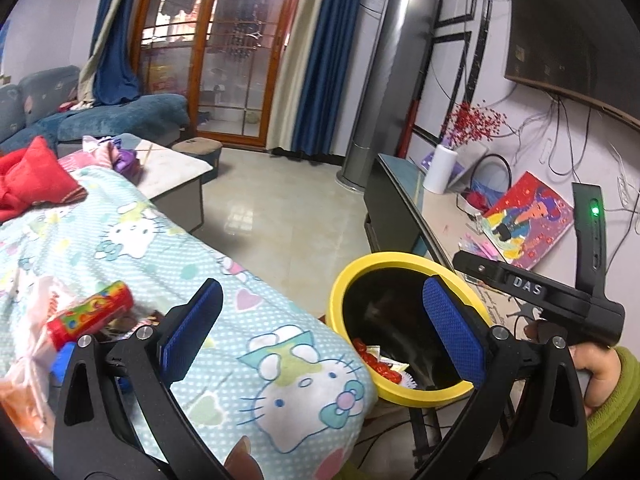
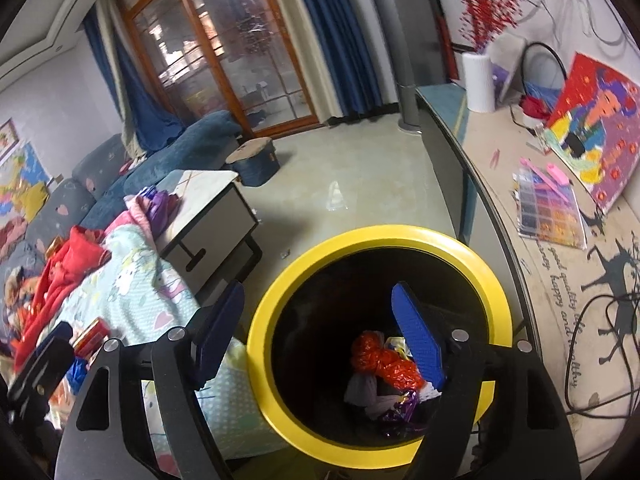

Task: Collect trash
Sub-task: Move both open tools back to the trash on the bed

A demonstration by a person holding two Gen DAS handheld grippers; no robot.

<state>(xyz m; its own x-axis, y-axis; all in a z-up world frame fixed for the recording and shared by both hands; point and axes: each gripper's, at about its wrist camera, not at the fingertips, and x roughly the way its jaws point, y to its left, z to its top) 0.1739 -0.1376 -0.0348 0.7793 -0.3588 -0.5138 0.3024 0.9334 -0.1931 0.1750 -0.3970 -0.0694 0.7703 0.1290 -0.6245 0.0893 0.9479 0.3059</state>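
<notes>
Hovering over a round bin with a yellow plastic rim and black inside (image 2: 376, 240), right tongs (image 2: 320, 344) standing wide apart with nothing between the blue textured pads (image 2: 420, 344). Lying at the bottom of that bin: a crumpled red-orange plastic wrapper (image 2: 384, 360), a pale grey scrap of cloth or paper (image 2: 360, 390) and a shiny purple foil wrapper (image 2: 400, 412), all touching one another. Showing in the left wrist view, left tongs (image 1: 320, 336) also spread apart and gripping nothing, one blue pad (image 1: 192, 332) over a light blue cartoon-cat print blanket (image 1: 168, 264), the other in front of the yellow rim. Resting on that blanket near the left pad, a red cylindrical tube with a colourful printed label (image 1: 92, 312), beside a crinkled translucent plastic bag (image 1: 28, 344). Holding the black handle of the right-hand tool at the right edge of the same view, a hand (image 1: 596, 372) in a green sleeve (image 1: 612, 412). Standing just beside the blanket-covered surface, the bin, with a long tabletop (image 2: 500, 152) on its other side carrying a white cylindrical vase of red berries (image 2: 478, 80) and a bright multicoloured picture panel (image 2: 592, 128).
</notes>
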